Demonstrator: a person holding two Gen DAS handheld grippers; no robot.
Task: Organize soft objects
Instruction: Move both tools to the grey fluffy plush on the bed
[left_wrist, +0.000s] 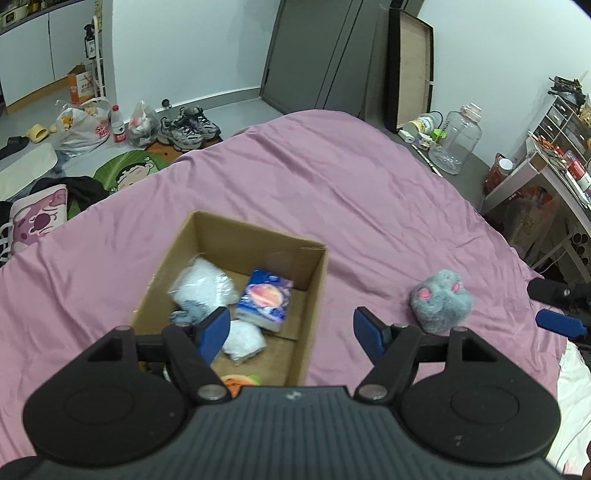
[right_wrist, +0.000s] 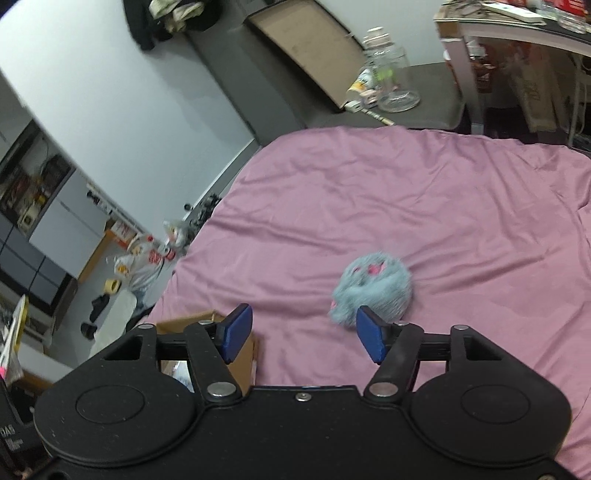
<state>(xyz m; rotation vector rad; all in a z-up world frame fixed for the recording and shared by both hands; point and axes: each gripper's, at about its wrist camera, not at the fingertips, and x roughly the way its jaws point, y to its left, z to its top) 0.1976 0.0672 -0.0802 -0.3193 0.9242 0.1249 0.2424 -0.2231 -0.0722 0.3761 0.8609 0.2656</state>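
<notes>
Nearest the left wrist camera, the left gripper (left_wrist: 290, 330) hangs with its blue pads spread wide and nothing between them, above the near right part of an open cardboard box (left_wrist: 318, 280) that sits on the pink bedsheet (left_wrist: 332, 192). Inside the box, from left to right, lie a white crinkly bundle (left_wrist: 203, 282) with a grey-blue soft piece just below it, a second white bundle (left_wrist: 243, 338) nearer the camera, and a blue tissue pack (left_wrist: 265, 299) printed with an orange planet. An orange and green scrap (left_wrist: 240, 380) peeks out at the box's near edge, too hidden to identify. Right of the box, well apart from it, a grey fluffy plush toy (left_wrist: 441, 299) with pink ears rests on the sheet. At the far right edge, a blue pad of the right gripper (left_wrist: 559, 323) shows.

From the right wrist camera, the box corner (right_wrist: 243, 350) lies at lower left, partly behind the left finger. The right gripper (right_wrist: 303, 334) is likewise released and empty. The plush toy (right_wrist: 373, 291) sits on the sheet (right_wrist: 443, 203) just beyond the right finger, blurred.
</notes>
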